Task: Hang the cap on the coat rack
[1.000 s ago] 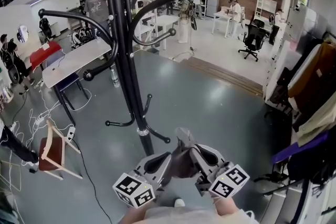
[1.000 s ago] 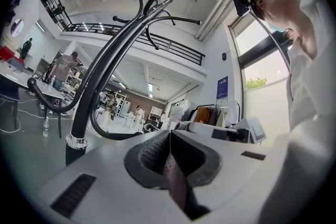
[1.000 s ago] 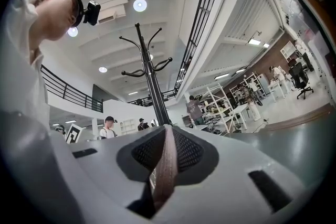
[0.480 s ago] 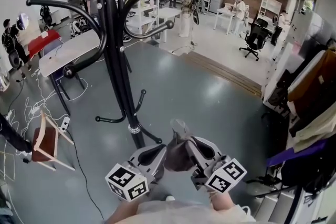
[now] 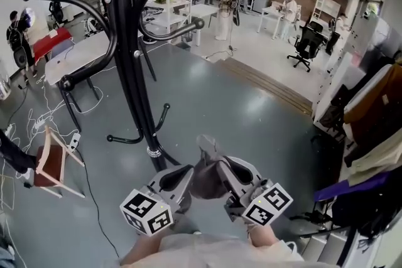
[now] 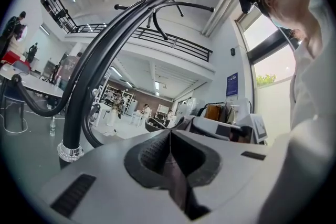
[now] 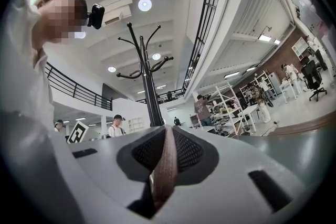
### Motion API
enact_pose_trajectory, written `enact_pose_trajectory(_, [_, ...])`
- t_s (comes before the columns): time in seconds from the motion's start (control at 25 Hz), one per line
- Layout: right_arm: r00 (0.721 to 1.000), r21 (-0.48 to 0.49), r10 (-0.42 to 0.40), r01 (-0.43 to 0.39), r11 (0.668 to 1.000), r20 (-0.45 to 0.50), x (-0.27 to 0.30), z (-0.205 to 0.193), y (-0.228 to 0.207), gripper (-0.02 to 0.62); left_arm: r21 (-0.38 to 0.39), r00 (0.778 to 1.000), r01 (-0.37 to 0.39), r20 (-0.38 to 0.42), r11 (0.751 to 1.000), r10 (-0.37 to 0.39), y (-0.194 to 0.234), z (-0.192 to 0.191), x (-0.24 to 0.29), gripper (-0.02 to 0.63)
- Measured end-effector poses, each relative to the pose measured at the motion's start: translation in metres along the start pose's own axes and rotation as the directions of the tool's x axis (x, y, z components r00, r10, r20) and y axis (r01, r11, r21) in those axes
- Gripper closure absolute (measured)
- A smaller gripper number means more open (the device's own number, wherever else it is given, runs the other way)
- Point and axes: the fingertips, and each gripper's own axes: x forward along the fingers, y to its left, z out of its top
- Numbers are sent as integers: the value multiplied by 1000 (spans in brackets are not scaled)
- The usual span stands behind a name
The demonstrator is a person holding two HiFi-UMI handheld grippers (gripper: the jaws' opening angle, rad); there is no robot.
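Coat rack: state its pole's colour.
The coat rack pole is black, with a silver ring low down; head view shows it best.

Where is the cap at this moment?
In the head view the cap is low in the centre, pinched by the left claw and the right claw, just right of the coat rack.

Black coat rack [image 5: 129,41] on grey floor [image 5: 251,116]

I hold my left gripper [image 5: 183,174] and right gripper [image 5: 223,171] side by side low before me, pointing roughly level with tips converging, each with its jaws pressed together on the cap [image 5: 203,177], my hands seemingly tucked behind the marker cubes.
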Motion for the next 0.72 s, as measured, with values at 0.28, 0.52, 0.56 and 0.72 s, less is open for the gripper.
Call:
enact_pose_trajectory(0.28, [999,-36,29,-29,999,19,4,16,-2,560,14,999,-25,26,1000,25,6,11,4,589])
enact_pose_trajectory(0.52, [997,-78,68,-64,995,42,9,30,0,560,52,998,-52,21,997,51,7,19,6,589])
enact_pose_trajectory(0.56, [996,-84,74,-70,994,47,10,34,0,560,56,998,-54,27,997,52,7,21,6,589])
enact_pose_trajectory(0.72, [993,-109,105,-98,989,59,19,46,5,560,71,996,-75,45,995,72,9,37,7,589])
